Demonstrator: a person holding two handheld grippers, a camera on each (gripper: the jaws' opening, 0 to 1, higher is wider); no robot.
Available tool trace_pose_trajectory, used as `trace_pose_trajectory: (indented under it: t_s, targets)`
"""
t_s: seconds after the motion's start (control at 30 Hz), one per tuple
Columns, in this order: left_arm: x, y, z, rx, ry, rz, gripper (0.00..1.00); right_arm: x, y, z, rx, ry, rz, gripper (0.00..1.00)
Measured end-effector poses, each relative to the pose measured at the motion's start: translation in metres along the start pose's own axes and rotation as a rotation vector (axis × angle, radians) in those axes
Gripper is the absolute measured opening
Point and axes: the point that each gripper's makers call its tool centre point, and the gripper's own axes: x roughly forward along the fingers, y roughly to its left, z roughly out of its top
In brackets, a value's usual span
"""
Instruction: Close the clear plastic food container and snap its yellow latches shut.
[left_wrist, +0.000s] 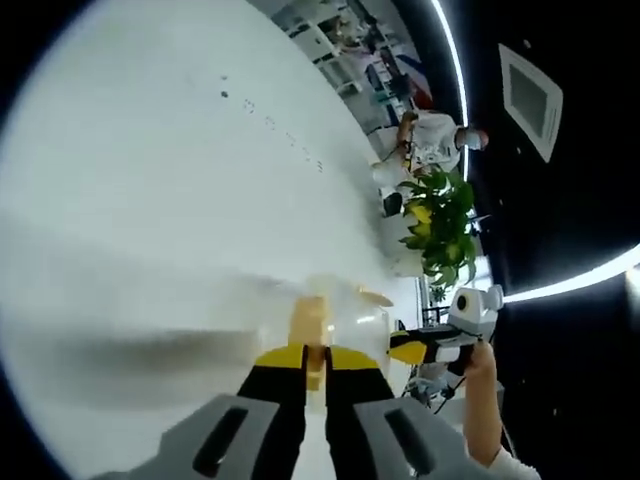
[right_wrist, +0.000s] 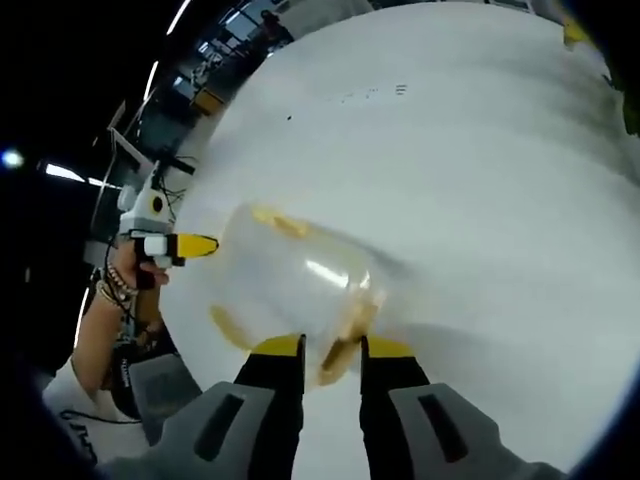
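Note:
The clear plastic container (right_wrist: 290, 280) lies blurred on the white table (right_wrist: 470, 180), with yellow latches (right_wrist: 280, 222) on its sides. In the right gripper view, my right gripper (right_wrist: 333, 347) has its jaws closed on the near yellow latch (right_wrist: 345, 325) at the container's end. My left gripper (right_wrist: 190, 243) comes in from the left at the container's far end, held by a hand (right_wrist: 125, 285). In the left gripper view, my left gripper (left_wrist: 318, 357) is shut on a yellow latch (left_wrist: 310, 325) of the container (left_wrist: 350, 315). My right gripper (left_wrist: 425, 349) touches the container's right side there.
The white table (left_wrist: 180, 180) spreads wide around the container. A potted green plant (left_wrist: 440, 225) stands at the table's far edge. A person in white (left_wrist: 430, 135) is beyond it. Shelves and equipment (right_wrist: 210, 95) stand in the room behind.

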Motion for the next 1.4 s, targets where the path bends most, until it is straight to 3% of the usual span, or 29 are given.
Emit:
trace_pose_trajectory:
  t_s: [0.23,0.27,0.3,0.5,0.87,1.1,1.27,1.4]
  targets:
    - [0.0,0.0,-0.003,-0.021,0.003,-0.012,0.0,0.0,0.001,-0.001,0.013,0.002,0.009,0.16]
    - [0.0,0.0,-0.004,-0.034,0.004,-0.02,0.0,0.003,0.014,-0.004,0.014,0.013,0.09,0.15]
    - [-0.003,-0.001,-0.008,-0.076,0.01,-0.024,0.0,0.004,0.004,-0.004,0.045,-0.003,0.037,0.15]
    - [-0.008,-0.003,-0.008,-0.03,0.021,-0.019,0.0,0.005,0.007,-0.007,0.025,-0.008,0.052,0.15]
    - [-0.007,0.004,0.001,-0.102,0.013,-0.053,0.0,0.001,0.0,-0.007,0.014,0.021,0.047,0.16]
    - [-0.003,-0.002,-0.004,-0.09,0.002,-0.049,0.0,-0.003,-0.003,-0.006,0.022,0.014,0.045,0.17]
    - [-0.009,0.003,-0.008,-0.086,0.047,-0.027,0.0,-0.001,0.0,-0.004,0.007,0.003,0.047,0.17]
    - [-0.016,0.008,-0.011,-0.085,0.045,-0.018,0.0,0.002,0.008,-0.008,-0.018,0.012,0.037,0.18]
